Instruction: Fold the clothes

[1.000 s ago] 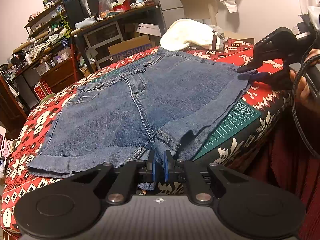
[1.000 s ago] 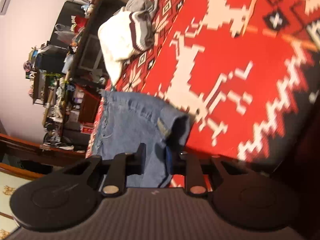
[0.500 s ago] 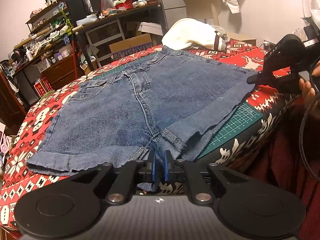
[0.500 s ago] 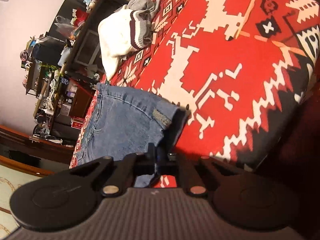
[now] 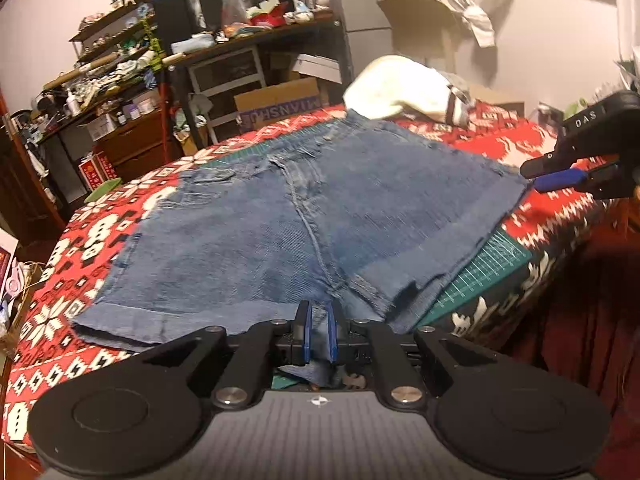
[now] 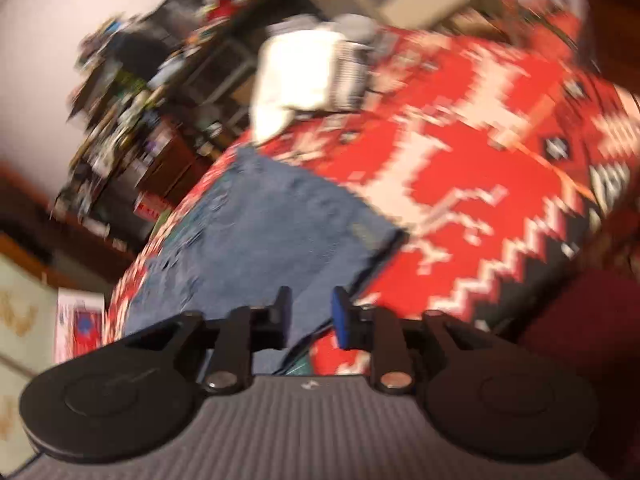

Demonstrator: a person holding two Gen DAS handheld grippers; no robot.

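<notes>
Shorts (image 5: 304, 216) lie flat, front up, on the red patterned cloth (image 5: 100, 240) over the counter, waistband toward the far side, leg hems toward me. A green cutting mat (image 5: 492, 260) peeks out under the right leg.

My left gripper (image 5: 316, 338) is closed tight on the denim at the crotch, fabric pinched between the pads. My right gripper (image 6: 310, 316) has just been opening: the jaws stand apart with the corner of the right leg between them, but the pads aren't pressing it. From the left wrist view it sits just off the outer corner of that leg.

Risks:
- Only one pinch point. If I lift or pull with the left now, the shorts pivot and bunch around the crotch and the fold comes out skewed.
- The right wrist view is motion-blurred, so I could clamp a single layer of the cuff or miss the corner.
- The near hem overhangs the counter edge, so a tug toward me could slide the whole garment off, or drag the cloth with it.

Versus a second ago: the right gripper was at the same leg corner with denim between its jaws, clamped shut half a second ago, and is now released, lifted and rolled more upright. The left grip is unchanged, and the shorts haven't visibly shifted.
</notes>
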